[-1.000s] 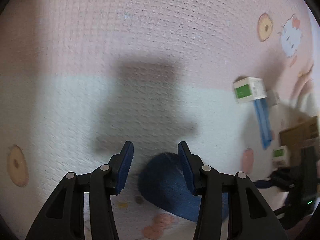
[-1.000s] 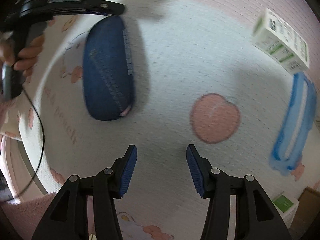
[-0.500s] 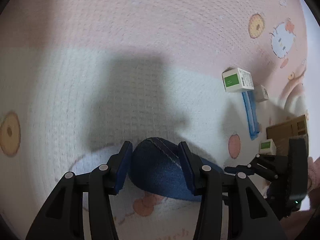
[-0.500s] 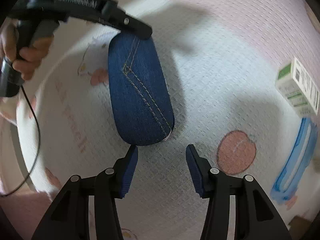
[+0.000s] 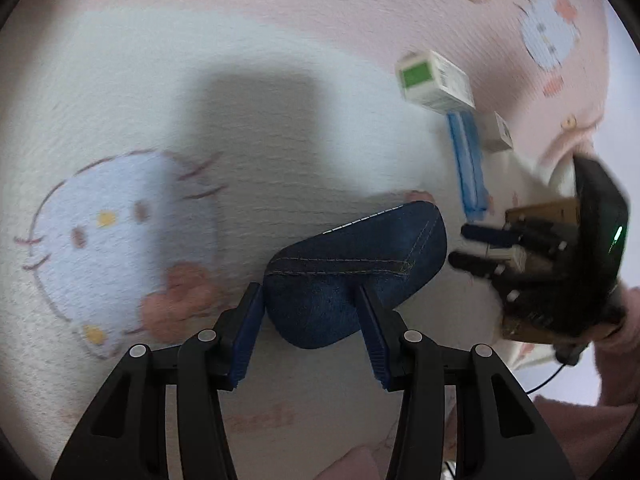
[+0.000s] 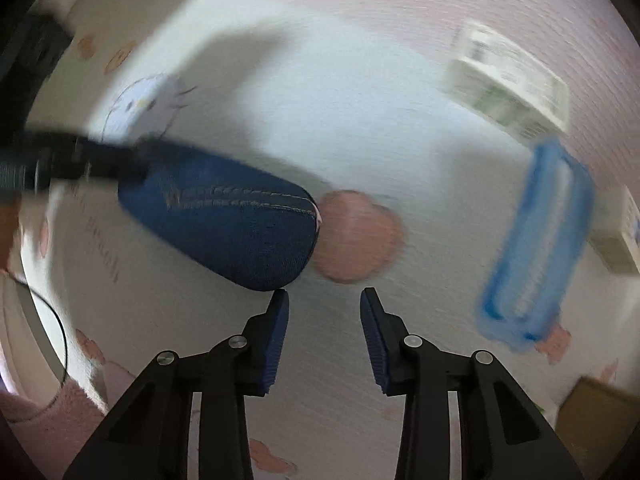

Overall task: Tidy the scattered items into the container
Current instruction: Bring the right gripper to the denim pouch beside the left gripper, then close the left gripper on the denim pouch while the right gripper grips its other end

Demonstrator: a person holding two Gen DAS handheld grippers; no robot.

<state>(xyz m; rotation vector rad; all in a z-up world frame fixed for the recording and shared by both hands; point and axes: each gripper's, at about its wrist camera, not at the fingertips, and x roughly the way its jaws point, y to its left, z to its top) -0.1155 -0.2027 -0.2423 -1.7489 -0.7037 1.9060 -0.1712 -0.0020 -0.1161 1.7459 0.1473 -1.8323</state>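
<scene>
Gripping the denim case [image 5: 352, 276] at its near end, my left gripper [image 5: 310, 316] had a blue pad [image 5: 248, 336] pressed against each flank of the case, so the fingers were clamped on it. From the right wrist view the case [image 6: 232, 224] appeared raised off the printed blanket [image 6: 340, 120], with my left gripper [image 6: 80, 160] entering from the left edge. My right gripper [image 6: 324, 320] stood with its fingers apart and nothing between them, just beside the free end of the case and not touching it. Beyond the case, a pink peach motif [image 6: 356, 236] lay on the blanket. Farther right lay a blue package [image 6: 532, 248], blurred, and past it a white and green box [image 6: 508, 84]. A cardboard box [image 6: 600, 412] occupied the lower right corner, well apart from the case. In the left wrist view my right gripper [image 5: 480, 248] partly hid that cardboard box [image 5: 544, 212], and a smaller white carton [image 5: 498, 136] sat beside the blue package [image 5: 468, 164]. A cat-face print [image 5: 116, 236] marked the blanket [image 5: 280, 100] to the left.
</scene>
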